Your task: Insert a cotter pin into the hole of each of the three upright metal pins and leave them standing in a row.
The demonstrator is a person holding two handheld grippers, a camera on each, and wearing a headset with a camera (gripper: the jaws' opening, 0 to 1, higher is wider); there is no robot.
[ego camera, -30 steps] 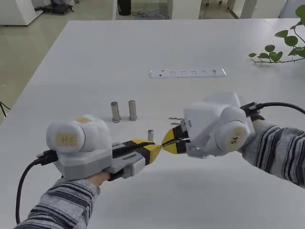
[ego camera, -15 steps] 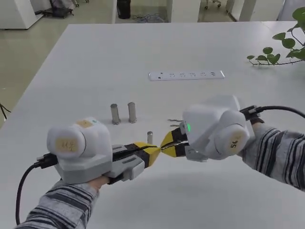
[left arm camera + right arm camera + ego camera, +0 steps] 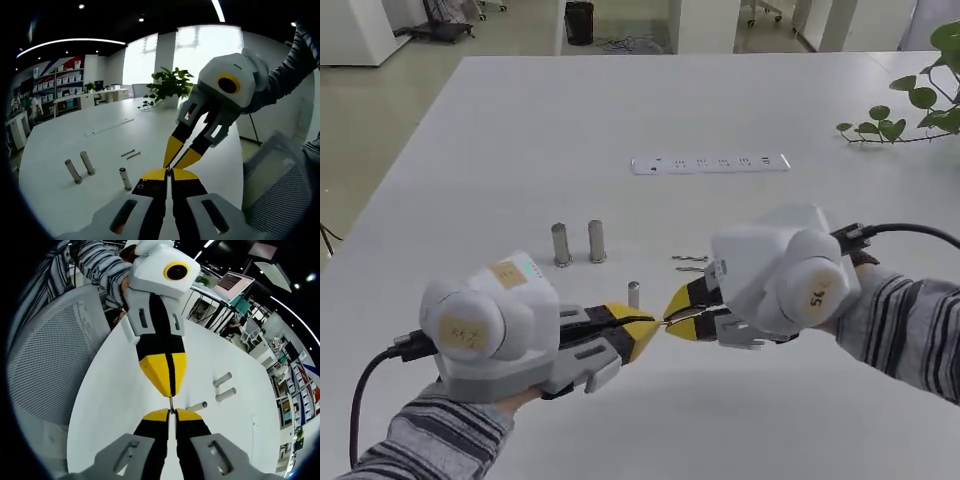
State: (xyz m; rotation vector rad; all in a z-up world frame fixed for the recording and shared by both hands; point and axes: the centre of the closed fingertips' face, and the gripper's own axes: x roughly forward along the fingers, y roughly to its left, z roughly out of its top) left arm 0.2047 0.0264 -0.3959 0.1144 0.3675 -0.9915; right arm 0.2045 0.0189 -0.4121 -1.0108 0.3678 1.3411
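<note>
Two metal pins [image 3: 561, 244] [image 3: 597, 241] stand upright side by side on the white table [image 3: 620, 120]. A third, shorter-looking pin [image 3: 633, 294] stands just behind the meeting gripper tips. My left gripper [image 3: 645, 326] and right gripper [image 3: 671, 309] meet tip to tip above the table, both shut on a thin cotter pin [image 3: 171, 403] that bridges them. In the left gripper view my own gripper [image 3: 170, 173] touches the right gripper [image 3: 169, 165], with the three pins [image 3: 73, 171] [image 3: 88, 162] [image 3: 125, 178] to the left. Spare cotter pins [image 3: 688, 262] lie on the table.
A white power strip [image 3: 710, 163] lies across the far middle of the table. A leafy plant [image 3: 910, 105] reaches in at the far right edge. A mesh office chair [image 3: 45, 365] stands beside the table near the person.
The grippers stay tip to tip and have sunk slightly in the picture. The head camera has tilted a little; the standing pins have not moved.
</note>
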